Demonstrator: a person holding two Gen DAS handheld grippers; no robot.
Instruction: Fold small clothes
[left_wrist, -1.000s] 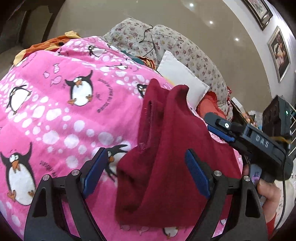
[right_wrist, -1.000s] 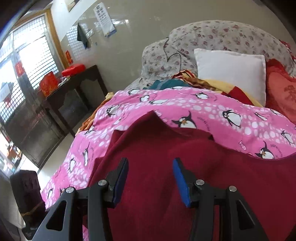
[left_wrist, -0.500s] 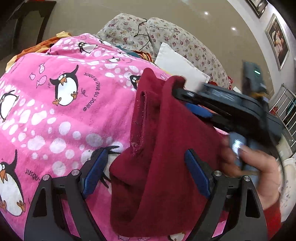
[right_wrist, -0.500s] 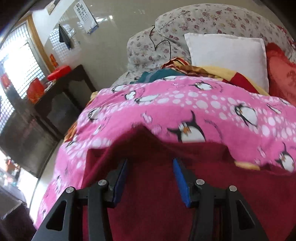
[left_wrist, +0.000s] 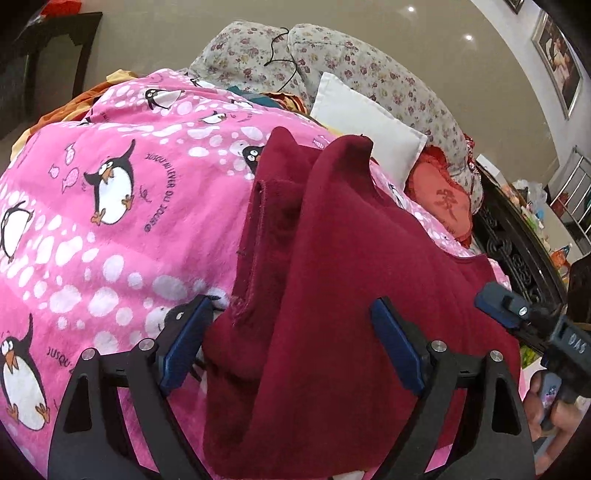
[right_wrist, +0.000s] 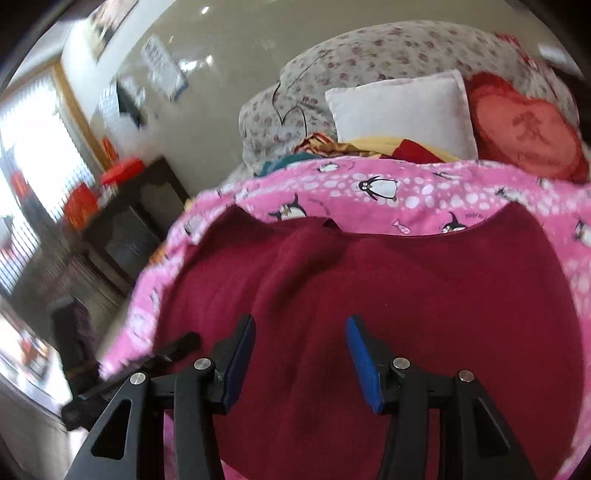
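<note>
A dark red garment (left_wrist: 351, 295) lies partly folded on the pink penguin blanket (left_wrist: 110, 221), with a hemmed flap turned up along its left side. My left gripper (left_wrist: 290, 347) hovers over its near edge. Its jaws are opening, and the cloth lies between the blue pads without being pinched. In the right wrist view the same garment (right_wrist: 369, 295) spreads wide on the blanket (right_wrist: 406, 192). My right gripper (right_wrist: 301, 354) stands open just above it, gripping nothing. One blue-padded finger of the right gripper (left_wrist: 496, 308) shows at the garment's right edge, held by a hand (left_wrist: 554, 417).
A white pillow (left_wrist: 365, 122), floral pillows (left_wrist: 388, 85) and a red heart cushion (right_wrist: 524, 125) sit at the head of the bed. A dark carved bed frame (left_wrist: 517, 251) runs along the right. A dark side table (right_wrist: 140, 221) with red boxes stands by the window.
The right gripper, which half a second ago reached across the top of the garment, has drawn back to its right edge. The left gripper has shifted only slightly.
</note>
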